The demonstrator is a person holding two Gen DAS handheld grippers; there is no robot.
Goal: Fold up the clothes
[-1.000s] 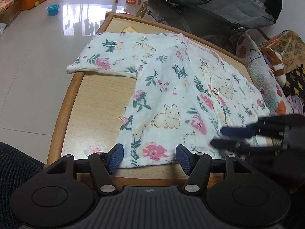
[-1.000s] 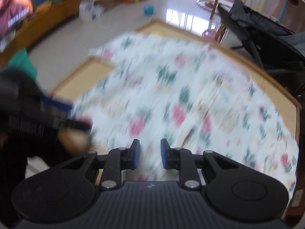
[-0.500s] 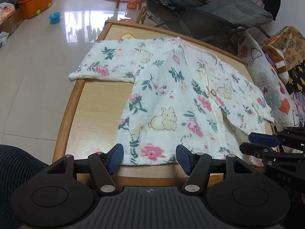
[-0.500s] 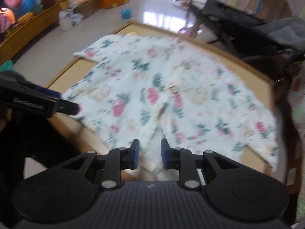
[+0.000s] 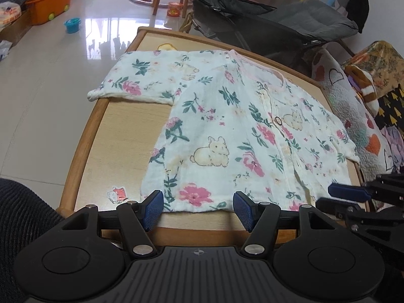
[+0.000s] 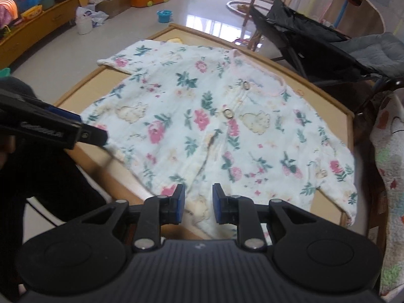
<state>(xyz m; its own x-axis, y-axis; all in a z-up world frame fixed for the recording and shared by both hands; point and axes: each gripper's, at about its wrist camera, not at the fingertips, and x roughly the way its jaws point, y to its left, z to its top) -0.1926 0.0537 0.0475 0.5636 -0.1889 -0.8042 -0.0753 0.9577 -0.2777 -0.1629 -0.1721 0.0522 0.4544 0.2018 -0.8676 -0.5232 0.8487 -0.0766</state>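
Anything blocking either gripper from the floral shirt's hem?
Nothing visible. The floral shirt lies spread flat on the wooden table, its near hem just ahead of the left gripper and right gripper. Both have open jaws with only cloth and table edge beyond them.

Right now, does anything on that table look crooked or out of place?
Mostly tidy. The shirt lies flat, but its front gapes open below the snaps, one sleeve overhangs the table edge, and the hem's corner hangs off the near side.
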